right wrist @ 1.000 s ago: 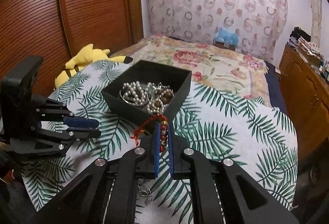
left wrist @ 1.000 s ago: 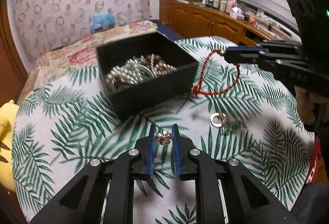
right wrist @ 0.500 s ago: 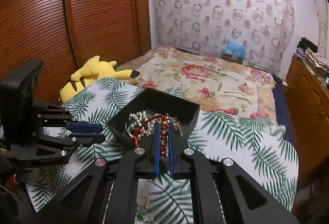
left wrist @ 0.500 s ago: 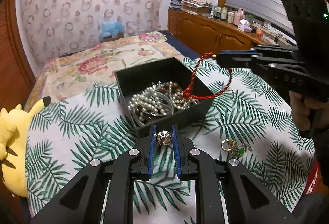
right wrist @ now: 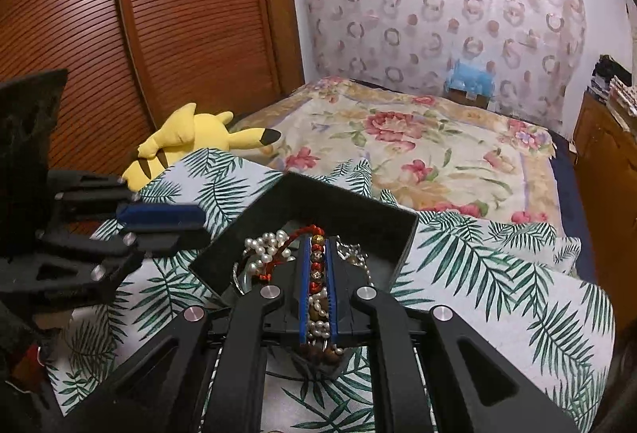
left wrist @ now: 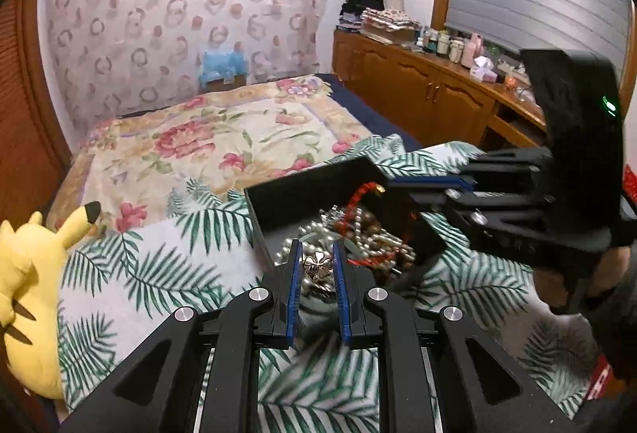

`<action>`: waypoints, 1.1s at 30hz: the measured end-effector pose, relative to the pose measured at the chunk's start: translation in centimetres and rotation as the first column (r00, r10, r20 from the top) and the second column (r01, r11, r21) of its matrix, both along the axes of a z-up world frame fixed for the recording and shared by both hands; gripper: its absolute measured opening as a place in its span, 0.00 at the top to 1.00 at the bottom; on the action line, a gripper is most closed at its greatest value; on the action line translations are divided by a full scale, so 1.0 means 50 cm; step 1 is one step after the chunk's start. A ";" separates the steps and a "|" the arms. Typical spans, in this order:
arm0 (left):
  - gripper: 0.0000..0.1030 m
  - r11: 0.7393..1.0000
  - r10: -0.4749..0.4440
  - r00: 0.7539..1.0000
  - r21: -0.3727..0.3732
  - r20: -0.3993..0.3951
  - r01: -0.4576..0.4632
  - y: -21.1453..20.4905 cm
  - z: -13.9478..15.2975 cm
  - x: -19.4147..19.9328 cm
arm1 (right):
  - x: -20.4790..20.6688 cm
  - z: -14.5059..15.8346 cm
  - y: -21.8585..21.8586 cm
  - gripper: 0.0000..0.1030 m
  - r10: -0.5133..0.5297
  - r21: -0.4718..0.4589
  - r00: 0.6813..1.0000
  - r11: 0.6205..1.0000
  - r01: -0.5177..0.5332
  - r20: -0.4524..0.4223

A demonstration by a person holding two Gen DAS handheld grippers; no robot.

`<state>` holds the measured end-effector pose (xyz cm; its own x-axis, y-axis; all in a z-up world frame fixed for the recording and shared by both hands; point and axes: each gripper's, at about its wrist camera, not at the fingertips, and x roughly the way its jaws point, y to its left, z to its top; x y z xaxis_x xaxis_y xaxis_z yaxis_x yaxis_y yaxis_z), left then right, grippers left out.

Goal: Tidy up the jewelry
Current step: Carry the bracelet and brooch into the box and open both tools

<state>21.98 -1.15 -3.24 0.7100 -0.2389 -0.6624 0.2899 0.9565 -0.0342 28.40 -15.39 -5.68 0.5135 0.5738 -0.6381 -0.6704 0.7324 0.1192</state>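
A black jewelry box [left wrist: 278, 208] [right wrist: 338, 202] sits on the palm-leaf cloth, holding pearls [right wrist: 260, 246] and brown beads. My left gripper [left wrist: 316, 268] is shut on a small silver clover charm [left wrist: 316, 266] at the box's near edge. My right gripper [right wrist: 317, 254] is shut on a red cord bracelet [right wrist: 316, 258] with gold and red beads. In the left wrist view its red loop [left wrist: 360, 196] hangs over the box from the right gripper's fingertips [left wrist: 422, 183]. The left gripper [right wrist: 159, 218] shows at the left of the right wrist view.
A yellow plush toy [left wrist: 28, 297] [right wrist: 191, 138] lies at the table's left edge. Behind the table is a bed with a floral cover [left wrist: 223, 130]. A wooden cabinet [left wrist: 430, 94] with small bottles runs along the right, a slatted wooden door [right wrist: 159, 15] on the left.
Both grippers moved forward to the box, still gripping. The red bracelet went from beside the box to over its contents. The loose ring and green piece on the cloth dropped out of view.
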 end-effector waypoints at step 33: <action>0.63 0.999 0.036 0.999 0.024 -0.022 -0.035 -0.028 -0.011 0.081 | -0.092 -0.047 -0.156 0.84 -0.163 -0.014 0.986 0.987 0.163 -0.021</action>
<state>26.01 -2.57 -3.81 0.7027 -0.1978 -0.6835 0.2551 0.9667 -0.0175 23.81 -23.20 -8.03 0.5850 0.4759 -0.6567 -0.5395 0.8330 0.1230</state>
